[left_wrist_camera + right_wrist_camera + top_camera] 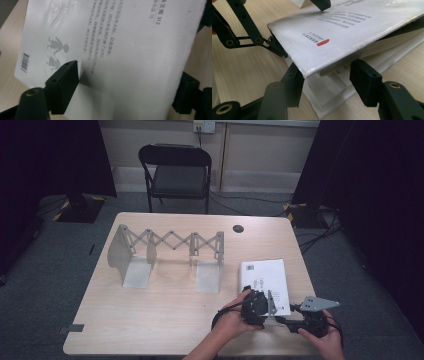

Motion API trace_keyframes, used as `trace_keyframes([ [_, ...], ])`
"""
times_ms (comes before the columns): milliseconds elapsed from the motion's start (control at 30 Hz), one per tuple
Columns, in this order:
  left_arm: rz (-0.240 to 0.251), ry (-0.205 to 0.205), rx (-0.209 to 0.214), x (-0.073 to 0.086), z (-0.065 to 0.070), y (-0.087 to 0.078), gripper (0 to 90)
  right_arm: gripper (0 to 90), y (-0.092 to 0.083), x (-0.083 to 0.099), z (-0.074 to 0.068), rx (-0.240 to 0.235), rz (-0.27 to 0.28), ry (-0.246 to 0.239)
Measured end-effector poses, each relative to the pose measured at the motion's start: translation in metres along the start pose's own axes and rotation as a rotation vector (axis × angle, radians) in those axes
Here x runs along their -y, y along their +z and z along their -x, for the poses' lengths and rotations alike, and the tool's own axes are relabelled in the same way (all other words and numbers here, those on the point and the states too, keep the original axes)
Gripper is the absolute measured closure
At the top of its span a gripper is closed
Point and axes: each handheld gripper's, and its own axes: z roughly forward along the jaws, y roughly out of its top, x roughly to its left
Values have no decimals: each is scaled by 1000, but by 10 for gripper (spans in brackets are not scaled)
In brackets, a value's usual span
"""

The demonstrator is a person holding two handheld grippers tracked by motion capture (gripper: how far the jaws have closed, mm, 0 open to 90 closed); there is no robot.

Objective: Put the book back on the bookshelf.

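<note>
My work surface: a pale wooden table (165, 320) with rounded corners, standing on grey carpet.

On it, toward the far left, I see a grey metal expanding rack (167, 255), its scissor lattice upright along the back and flat plates resting on the wood. A small dark round grommet (238, 228) sits in the top near the far edge. At my near right lies a white paperback book (265, 277) with printed text and a barcode on its cover, its near end lifted off the table, the pages below still resting on the wood.
</note>
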Motion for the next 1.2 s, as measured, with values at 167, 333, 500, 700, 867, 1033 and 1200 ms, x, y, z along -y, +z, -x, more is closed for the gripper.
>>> trace_keyframes([
  [167,-13,15,14,-3,-1,-2,267,471,-1,2,3,-15,7,-1],
  [333,-20,29,17,-3,-2,-2,275,501,-9,8,10,20,4,0],
  [500,-22,32,20,-3,-2,-2,274,503,-3,8,16,56,-21,11],
  [700,-16,27,22,-2,-2,-2,261,503,8,3,9,44,-26,-19],
  [867,44,-20,23,1,-3,1,183,503,5,0,9,31,15,5],
  [1033,23,-9,24,-2,-4,4,150,504,4,3,9,32,7,-7],
  [1200,39,43,12,0,-3,4,172,504,3,2,8,33,9,-3],
])
